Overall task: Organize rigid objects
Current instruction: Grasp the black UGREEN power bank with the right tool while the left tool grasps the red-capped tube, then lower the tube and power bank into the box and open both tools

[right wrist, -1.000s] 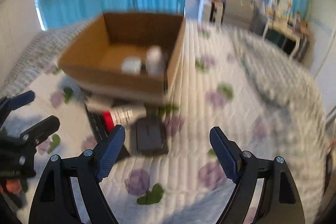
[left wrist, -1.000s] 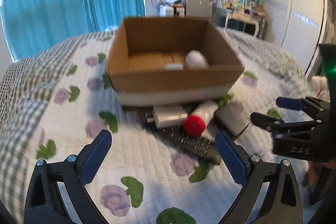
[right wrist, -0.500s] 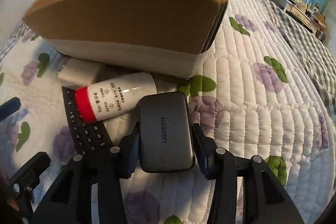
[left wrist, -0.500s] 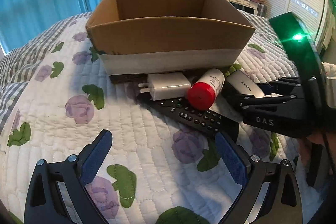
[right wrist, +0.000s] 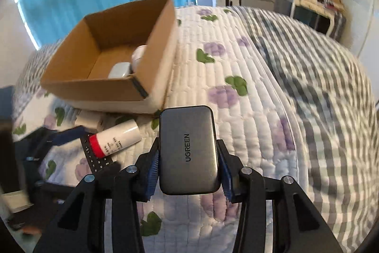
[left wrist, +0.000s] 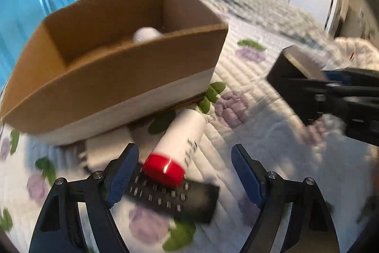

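The right gripper [right wrist: 188, 172] clamps a flat grey power bank [right wrist: 188, 151] above the quilt [right wrist: 248, 110]. The left gripper [left wrist: 183, 172] gapes over a red-capped bottle [left wrist: 176, 146] lying across a remote [left wrist: 175, 198]. Beyond, a cardboard box [right wrist: 94, 89] holds two white items [right wrist: 119, 70].

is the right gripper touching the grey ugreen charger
Touching. In the right wrist view both blue pads of the right gripper press against the sides of the grey UGREEN charger, held clear of the quilt.
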Tool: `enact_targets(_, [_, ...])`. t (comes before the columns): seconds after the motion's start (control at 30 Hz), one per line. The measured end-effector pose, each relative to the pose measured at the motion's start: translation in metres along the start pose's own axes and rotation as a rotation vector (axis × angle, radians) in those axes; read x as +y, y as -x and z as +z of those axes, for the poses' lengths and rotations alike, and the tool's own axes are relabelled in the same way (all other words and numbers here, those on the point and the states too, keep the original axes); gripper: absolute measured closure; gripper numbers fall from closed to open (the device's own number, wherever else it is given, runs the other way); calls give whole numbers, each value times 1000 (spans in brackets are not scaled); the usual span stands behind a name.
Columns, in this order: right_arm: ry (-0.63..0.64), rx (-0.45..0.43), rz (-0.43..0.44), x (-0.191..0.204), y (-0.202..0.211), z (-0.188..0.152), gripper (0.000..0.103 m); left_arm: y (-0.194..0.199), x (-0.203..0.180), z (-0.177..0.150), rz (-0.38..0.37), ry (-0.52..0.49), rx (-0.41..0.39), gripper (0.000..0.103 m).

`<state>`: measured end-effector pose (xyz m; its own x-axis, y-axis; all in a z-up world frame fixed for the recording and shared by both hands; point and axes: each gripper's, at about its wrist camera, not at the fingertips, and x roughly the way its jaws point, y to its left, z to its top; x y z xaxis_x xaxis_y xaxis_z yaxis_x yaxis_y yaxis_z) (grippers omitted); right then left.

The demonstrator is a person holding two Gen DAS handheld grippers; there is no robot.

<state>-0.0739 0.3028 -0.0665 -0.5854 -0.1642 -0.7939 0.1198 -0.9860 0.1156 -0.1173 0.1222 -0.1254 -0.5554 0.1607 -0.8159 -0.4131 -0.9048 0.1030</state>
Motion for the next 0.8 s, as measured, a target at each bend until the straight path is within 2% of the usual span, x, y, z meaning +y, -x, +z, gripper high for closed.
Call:
enact_targets(0.07, [-11, 15, 11, -6, -5, 2, 60, -15, -2, 3, 33, -16, 35, 35])
enact_targets(0.13, [4, 31, 9, -1, -11, 1, 60, -23, -3, 4, 33, -15, 55, 38])
enact_targets(0.2, [17, 44, 17, 6, -17, 1, 61, -25, -3, 3, 37, -21, 54, 48])
enact_targets(0.3, [28, 65, 11, 9, -24, -3, 61, -19, -2, 0, 23, -12, 54, 56])
enact_targets(0.33, [31, 68, 6, 9, -25, -4, 61, -15, 0, -2, 8, 3, 57, 63])
enact_targets(0.37, [31, 65, 4, 10, -25, -4, 61, -11, 0, -3, -5, 17, 58, 66])
enact_targets(0.47, [25, 48, 0, 9, -19, -4, 62, 5, 1, -10, -23, 57, 55, 66])
enact_targets(0.63, [28, 16, -11, 14, -7, -9, 62, 44, -9, -29, -5, 72, 6, 66])
enact_targets(0.8, [59, -25, -3, 30, 18, -17, 62, 87, 3, -37, -15, 88, -37, 66])
